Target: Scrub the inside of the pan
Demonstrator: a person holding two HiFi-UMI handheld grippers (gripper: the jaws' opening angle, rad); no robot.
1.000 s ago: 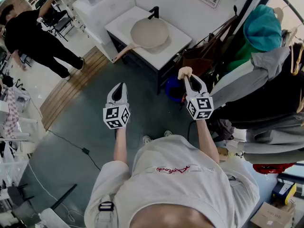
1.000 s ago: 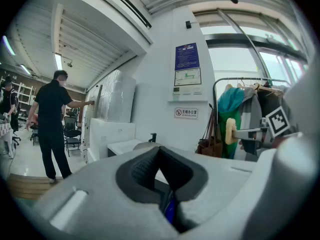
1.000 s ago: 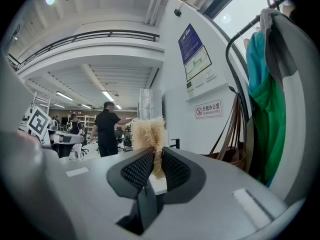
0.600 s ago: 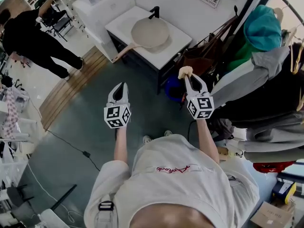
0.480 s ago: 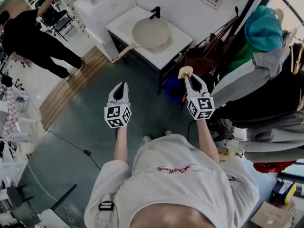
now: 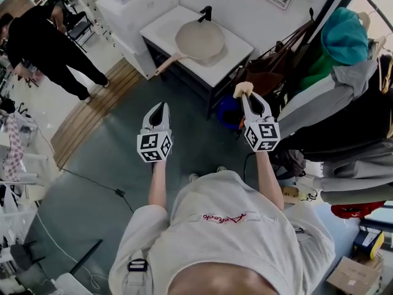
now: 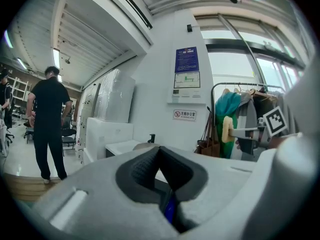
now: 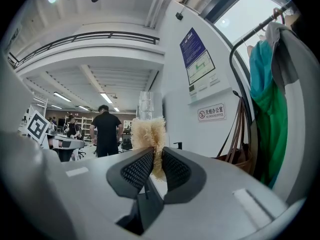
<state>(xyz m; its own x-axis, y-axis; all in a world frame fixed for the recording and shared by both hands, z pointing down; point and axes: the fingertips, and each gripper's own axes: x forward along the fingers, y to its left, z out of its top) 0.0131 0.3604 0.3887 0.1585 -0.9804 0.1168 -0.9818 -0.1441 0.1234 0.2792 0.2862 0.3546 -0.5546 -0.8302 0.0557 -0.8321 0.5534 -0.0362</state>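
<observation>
Over by the far wall, the round beige frying pan lies flat on the white worktop, open side up, just in front of a black tap. Its long axis runs on a diagonal: the bowl sits far and right, and the pale handle points near and left, its end reaching out past the worktop's edge.

The person stands well back from it with both tools raised in front of the chest. The left gripper points toward the worktop with its fingers pressed together and nothing between them. The right gripper has its fingers clamped on a straw-coloured fibrous scrubber, whose tuft sticks out beyond the tips, aimed the same way.

A person in black stands off to the far left. Hanging coats, one teal, fill the rack on the right.
</observation>
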